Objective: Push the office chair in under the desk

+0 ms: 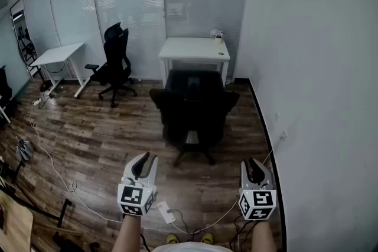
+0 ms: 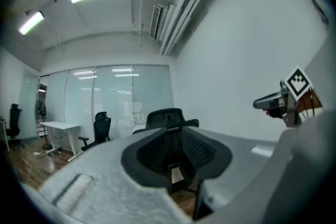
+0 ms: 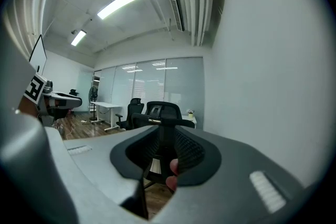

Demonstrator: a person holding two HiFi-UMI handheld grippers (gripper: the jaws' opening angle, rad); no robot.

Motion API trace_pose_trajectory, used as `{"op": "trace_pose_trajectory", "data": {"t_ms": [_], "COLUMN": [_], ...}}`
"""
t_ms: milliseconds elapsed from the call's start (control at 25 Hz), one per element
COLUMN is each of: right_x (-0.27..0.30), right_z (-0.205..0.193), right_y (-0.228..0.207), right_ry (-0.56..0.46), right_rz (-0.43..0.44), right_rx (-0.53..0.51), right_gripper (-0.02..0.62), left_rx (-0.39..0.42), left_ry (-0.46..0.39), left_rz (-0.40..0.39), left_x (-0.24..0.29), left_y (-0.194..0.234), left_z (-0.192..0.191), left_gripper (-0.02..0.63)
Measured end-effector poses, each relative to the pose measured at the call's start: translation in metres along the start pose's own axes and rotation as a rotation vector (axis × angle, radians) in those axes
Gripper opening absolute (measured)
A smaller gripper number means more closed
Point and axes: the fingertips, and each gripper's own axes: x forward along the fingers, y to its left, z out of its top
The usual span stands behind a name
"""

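Note:
A black office chair (image 1: pixel 195 106) stands on the wood floor with its back toward me, pulled out in front of a white desk (image 1: pixel 194 49) against the glass wall. My left gripper (image 1: pixel 143 165) and right gripper (image 1: pixel 255 169) are held level side by side, well short of the chair and touching nothing. Both stand open with a narrow gap and nothing between the jaws. In the left gripper view the chair (image 2: pixel 167 118) shows through that gap, and the right gripper view frames the chair (image 3: pixel 160 113) the same way.
A white wall (image 1: pixel 319 68) runs close along the right. A second black chair (image 1: pixel 115 65) and a second white desk (image 1: pixel 59 55) stand at the back left. Cables (image 1: pixel 53 165) and a power strip (image 1: pixel 165 212) lie on the floor near my feet. A small plant (image 1: pixel 218 36) sits on the desk.

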Motion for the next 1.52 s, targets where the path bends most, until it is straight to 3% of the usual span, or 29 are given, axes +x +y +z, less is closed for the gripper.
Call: {"op": "trace_pose_trajectory", "data": {"t_ms": [920, 1520], "right_x": [0.023, 0.095], "right_z": [-0.018, -0.036], "right_y": [-0.081, -0.094], "right_ry": [0.018, 0.015], "right_rz": [0.103, 0.101], "right_rx": [-0.004, -0.001], "right_gripper": [0.078, 0.078], "left_rx": [0.014, -0.014], "left_ry": [0.026, 0.018], "left_rz": [0.044, 0.037], "left_x": [0.058, 0.123], "left_y": [-0.076, -0.049], "left_z": [0.005, -0.020], "left_gripper": [0.112, 0.112]}}
